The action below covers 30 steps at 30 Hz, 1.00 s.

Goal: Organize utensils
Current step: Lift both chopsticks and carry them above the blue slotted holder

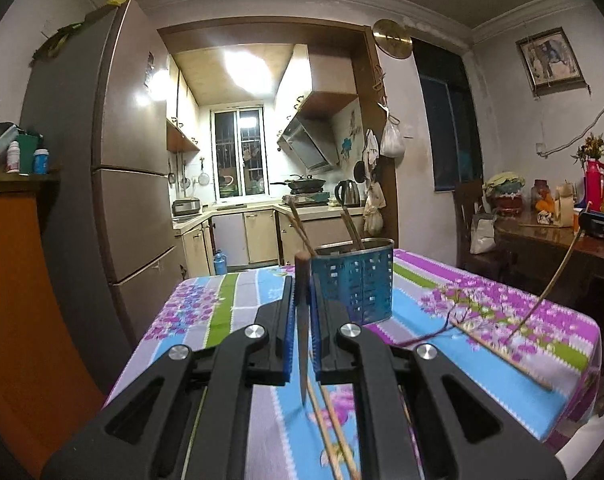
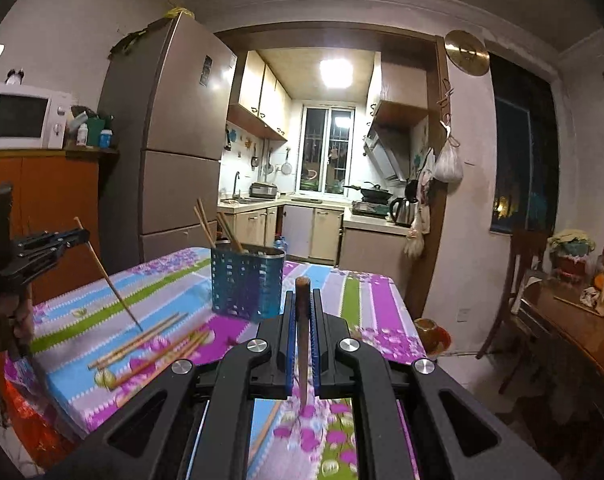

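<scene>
Loose chopsticks (image 2: 142,344) litter the tablecloth (image 2: 365,300) beside the blue holder (image 2: 246,284).

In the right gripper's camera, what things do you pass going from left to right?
White microwave → other gripper holding a chopstick → loose chopsticks on the tablecloth → blue utensil holder → chopstick in this camera's own jaws → kettle → wooden chair.

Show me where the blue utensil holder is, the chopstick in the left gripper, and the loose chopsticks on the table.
Blue utensil holder (image 2: 246,284): right wrist view, perforated front wall.
Chopstick in the left gripper (image 1: 302,308): left wrist view, shaft between the pads.
Loose chopsticks (image 2: 142,344): right wrist view, mid-shaft.
</scene>
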Available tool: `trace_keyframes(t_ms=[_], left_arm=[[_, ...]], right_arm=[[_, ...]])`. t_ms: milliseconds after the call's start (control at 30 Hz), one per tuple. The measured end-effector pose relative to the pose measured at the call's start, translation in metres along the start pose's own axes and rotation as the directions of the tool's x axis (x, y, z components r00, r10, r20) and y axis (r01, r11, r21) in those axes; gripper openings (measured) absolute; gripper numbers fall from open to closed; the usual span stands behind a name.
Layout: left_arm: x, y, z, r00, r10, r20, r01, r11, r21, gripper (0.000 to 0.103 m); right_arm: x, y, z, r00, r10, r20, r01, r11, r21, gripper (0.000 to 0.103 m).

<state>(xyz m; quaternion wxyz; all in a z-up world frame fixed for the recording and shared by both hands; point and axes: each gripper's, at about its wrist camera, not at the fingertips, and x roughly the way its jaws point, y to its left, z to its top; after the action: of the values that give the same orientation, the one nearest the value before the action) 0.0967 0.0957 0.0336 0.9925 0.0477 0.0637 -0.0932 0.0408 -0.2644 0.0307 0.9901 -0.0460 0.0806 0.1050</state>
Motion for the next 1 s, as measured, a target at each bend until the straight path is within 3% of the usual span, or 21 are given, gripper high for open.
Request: trace_keyframes(t_ms=[200,467,733,1000], left_arm=[[0.027,0.002,0.029,0.999,-0.039,-0.037,0.038,0.999,-0.016,0.005],[0.042,0.01,0.06,0.998,-0.059,-0.011,0.058,0.998,-0.029,0.005],[0.068,0.02,0.111,0.995,-0.053,0.085,0.058,0.997,-0.057,0.005],[0.098,0.014,0.179,0.976,-0.046,0.212,0.069,0.992,-0.107,0.005]], right_arm=[[0.032,-0.02,0.033,1.0,0.023,-0.018,-0.022,0.999,0.028,0.008],[0.059,-0.032,0.077,0.998,0.059,-0.007,-0.059,0.997,0.043,0.008],[0.101,-0.04,0.132,0.992,0.121,-0.027,-0.119,0.99,0.069,0.008],[0.148,-0.036,0.2,0.988,0.157,-0.016,-0.155,0.985,0.07,0.008]])
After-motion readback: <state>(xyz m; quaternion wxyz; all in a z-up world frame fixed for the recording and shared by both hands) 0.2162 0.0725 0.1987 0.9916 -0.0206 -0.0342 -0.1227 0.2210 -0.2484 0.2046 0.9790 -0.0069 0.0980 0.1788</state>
